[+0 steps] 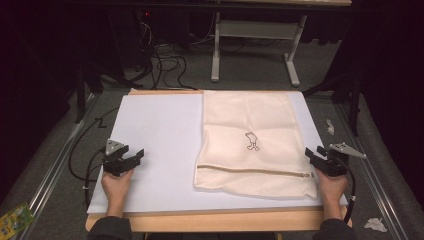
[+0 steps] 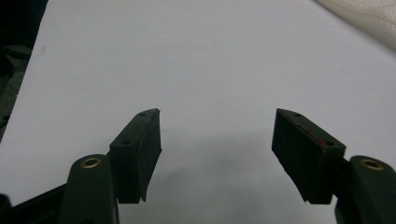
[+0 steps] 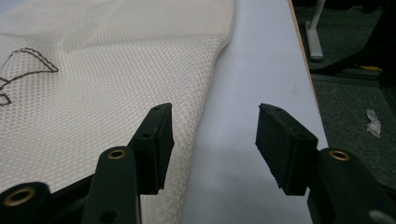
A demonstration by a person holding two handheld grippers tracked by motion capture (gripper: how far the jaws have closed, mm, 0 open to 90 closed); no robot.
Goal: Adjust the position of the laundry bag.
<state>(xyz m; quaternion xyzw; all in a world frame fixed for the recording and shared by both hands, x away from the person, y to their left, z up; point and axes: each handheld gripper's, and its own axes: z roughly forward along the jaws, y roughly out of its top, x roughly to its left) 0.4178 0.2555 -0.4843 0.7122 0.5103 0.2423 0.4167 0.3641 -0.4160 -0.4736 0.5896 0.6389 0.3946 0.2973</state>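
The cream mesh bag lies flat on the right half of the white board, its zipper running along the near edge and a small dark embroidered figure at its middle. From the high view you get the whole layout; the weave itself is legible in the right gripper view, where the honeycomb mesh and a bit of the stitched outline fill the ground from about nine to twelve o'clock.

The right gripper sits at the bag's three o'clock side, just beside its edge. Its own view shows the jaws spread wide with nothing pinched: one jaw over the fabric edge, the other over bare board.

The left gripper is well apart from the bag, at its nine o'clock. In its own view the jaws stand spread over plain white board, with a corner of the bag at two o'clock.

The high view adds the grey floor, cables and a table frame at twelve o'clock.
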